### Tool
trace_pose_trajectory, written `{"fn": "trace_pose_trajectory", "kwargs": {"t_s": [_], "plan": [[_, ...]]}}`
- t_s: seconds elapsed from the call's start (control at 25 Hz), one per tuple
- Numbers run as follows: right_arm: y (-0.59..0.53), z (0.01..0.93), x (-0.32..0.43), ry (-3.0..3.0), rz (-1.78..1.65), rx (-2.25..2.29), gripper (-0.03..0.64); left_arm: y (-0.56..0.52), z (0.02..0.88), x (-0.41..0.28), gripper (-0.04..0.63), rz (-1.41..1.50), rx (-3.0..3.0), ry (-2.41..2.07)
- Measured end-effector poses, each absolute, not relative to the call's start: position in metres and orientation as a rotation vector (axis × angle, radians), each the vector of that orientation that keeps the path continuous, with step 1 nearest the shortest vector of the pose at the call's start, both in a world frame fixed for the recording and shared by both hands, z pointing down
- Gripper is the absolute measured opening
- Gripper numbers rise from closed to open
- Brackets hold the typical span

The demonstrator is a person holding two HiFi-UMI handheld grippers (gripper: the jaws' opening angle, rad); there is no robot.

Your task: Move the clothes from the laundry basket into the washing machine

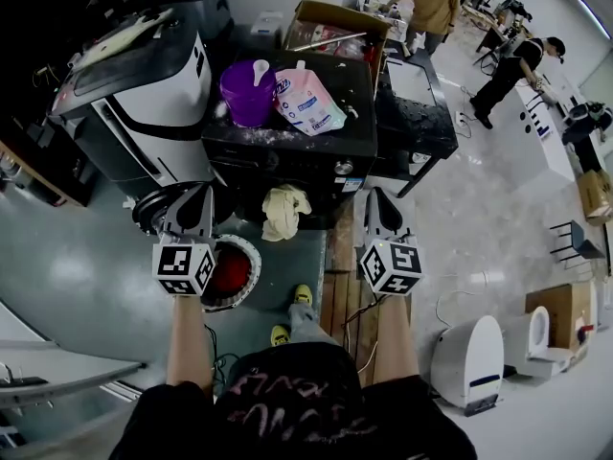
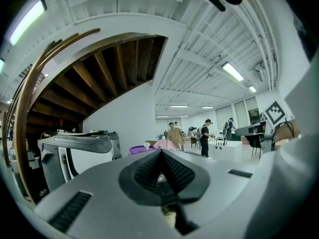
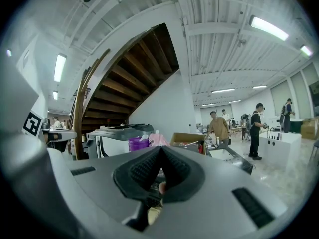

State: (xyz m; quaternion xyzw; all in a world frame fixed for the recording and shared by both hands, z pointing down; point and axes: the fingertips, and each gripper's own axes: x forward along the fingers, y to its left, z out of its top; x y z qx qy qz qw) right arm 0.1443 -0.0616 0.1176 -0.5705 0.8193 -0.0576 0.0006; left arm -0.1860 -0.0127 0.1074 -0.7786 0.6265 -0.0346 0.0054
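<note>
A round white-rimmed laundry basket [image 1: 253,257] stands on the floor below my hands, with red cloth [image 1: 228,274] inside. A cream cloth [image 1: 284,211] hangs at the front of the black washing machine [image 1: 287,166] straight ahead. My left gripper [image 1: 203,194] is held level above the basket, left of the cream cloth, jaws shut and empty [image 2: 160,151]. My right gripper [image 1: 374,195] is to the right of the cloth, level too, jaws together with nothing in them [image 3: 160,148]. Neither gripper touches the cloth.
On the black machine's top sit a purple cup [image 1: 248,91] and a pink detergent pouch [image 1: 308,101]. A white and black machine [image 1: 144,103] stands at the left with its lid up. A wooden pallet [image 1: 347,286] lies on the floor. Two people [image 1: 428,3] stand far back.
</note>
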Motion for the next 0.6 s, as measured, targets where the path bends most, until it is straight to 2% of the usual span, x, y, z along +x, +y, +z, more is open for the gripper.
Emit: {"fn": "trace_pose_trajectory", "kwargs": {"t_s": [0.6], "plan": [[-0.055,0.117,0.159,2.56,-0.177,-1.811,0.005,-0.011,0.106,-0.174,0.011,-0.113,-2.438,1.955]]}}
